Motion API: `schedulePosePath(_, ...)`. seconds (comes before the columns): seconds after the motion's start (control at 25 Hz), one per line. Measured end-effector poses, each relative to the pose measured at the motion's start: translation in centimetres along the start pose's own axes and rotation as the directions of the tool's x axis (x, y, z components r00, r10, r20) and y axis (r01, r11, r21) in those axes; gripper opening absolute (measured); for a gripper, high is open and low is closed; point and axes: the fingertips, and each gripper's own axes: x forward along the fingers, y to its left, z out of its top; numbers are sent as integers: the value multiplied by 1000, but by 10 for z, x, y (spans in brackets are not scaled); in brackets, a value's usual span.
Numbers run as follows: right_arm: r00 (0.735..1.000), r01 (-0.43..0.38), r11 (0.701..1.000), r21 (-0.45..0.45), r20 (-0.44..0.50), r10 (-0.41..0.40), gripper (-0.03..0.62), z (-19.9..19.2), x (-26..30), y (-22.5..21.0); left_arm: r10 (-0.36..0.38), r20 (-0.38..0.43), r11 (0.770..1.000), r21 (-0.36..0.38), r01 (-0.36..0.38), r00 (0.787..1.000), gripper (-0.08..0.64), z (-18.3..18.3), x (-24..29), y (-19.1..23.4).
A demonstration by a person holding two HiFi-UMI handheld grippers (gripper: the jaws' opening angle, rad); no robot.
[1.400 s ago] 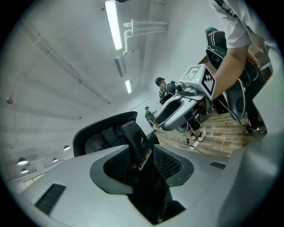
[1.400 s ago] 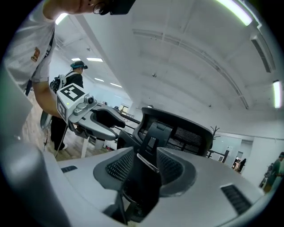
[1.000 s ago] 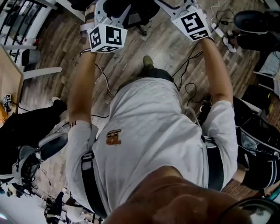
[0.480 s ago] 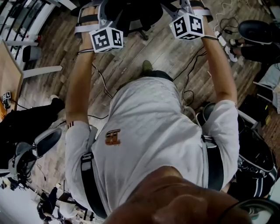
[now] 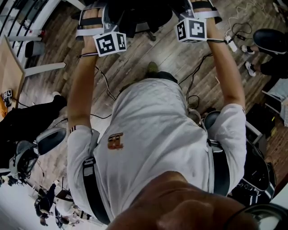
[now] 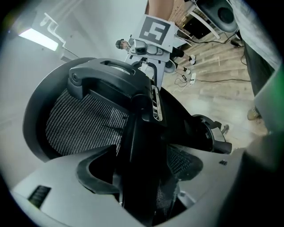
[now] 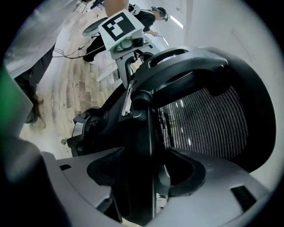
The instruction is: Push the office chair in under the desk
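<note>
Near the person's outstretched arms, the left gripper point(image 6: 148, 164) and right gripper point(image 7: 148, 157) are opening their fingers point(image 6: 62, 186). Each straddles the back frame of the office chair point(image 5: 135, 11), seemingly released. The chair stands just beyond on the wood floor point(image 5: 171, 54).

Office chair point(image 5: 139, 13) before person point(image 5: 153, 134), on floor point(image 5: 130, 58)

The office chair point(image 6: 111, 80) has a smooth black plastic frame with a faint sheen, and its back is a rough, open-weave mesh point(image 6: 80, 124). The floor point(image 5: 135, 58) is matt grey-brown wood plank with visible grain. The person's shirt point(image 5: 153, 134) is soft white cloth.
</note>
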Motion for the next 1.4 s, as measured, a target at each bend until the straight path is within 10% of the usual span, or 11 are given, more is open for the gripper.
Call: schedulePosePath(1.4,993,54,992,-111,109,-42,259,-111,169,-78,32,-124,996,-83,-42,992,344,-26,196,59)
